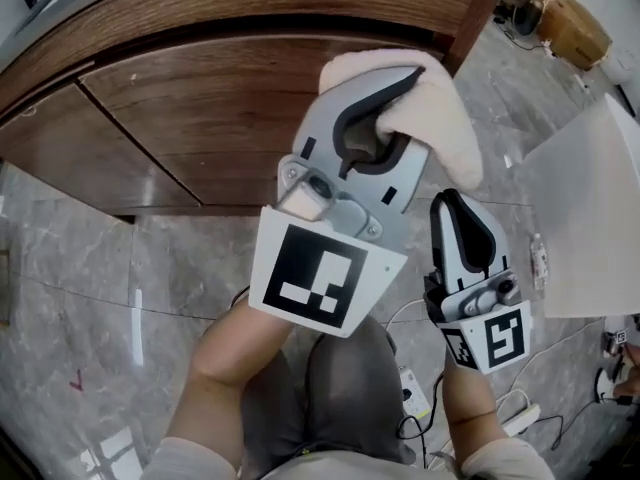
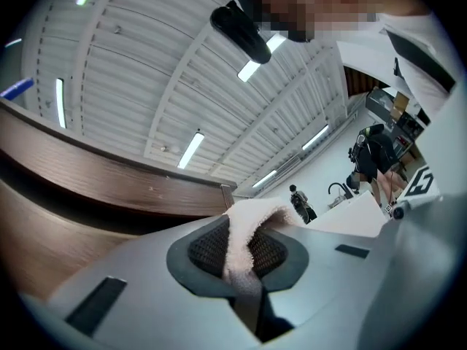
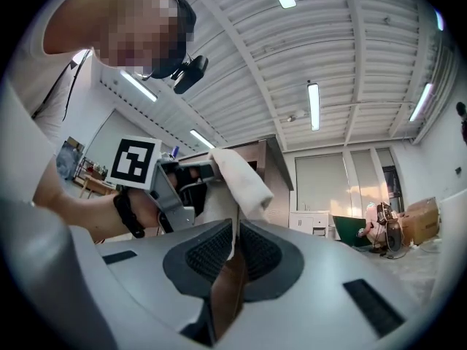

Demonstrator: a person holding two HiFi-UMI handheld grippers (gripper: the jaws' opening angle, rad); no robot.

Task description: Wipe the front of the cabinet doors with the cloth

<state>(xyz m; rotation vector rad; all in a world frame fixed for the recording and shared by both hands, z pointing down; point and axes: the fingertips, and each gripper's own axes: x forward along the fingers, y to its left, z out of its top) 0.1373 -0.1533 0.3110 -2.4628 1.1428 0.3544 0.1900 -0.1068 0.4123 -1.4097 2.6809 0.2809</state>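
While the cabinet door [image 1: 200,118] waits: cloth [image 1: 440,118] being readied, I judge.
Left gripper [image 1: 397,118]: jaws clamped on cloth, bunching a wiping pad.
Right gripper [image 1: 455,208]: jaws narrow, seemingly pinching its hanging edge.

A fluffy cream-white cloth [image 1: 432,108] hangs bunched before the closed, curved dark-brown wooden cabinet doors [image 1: 200,118], near their right end.

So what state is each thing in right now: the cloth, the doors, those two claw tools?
left gripper: shut on the cloth
cloth: bunched up, clamped between the jaws
right gripper: shut, holding nothing
cabinet doors: closed
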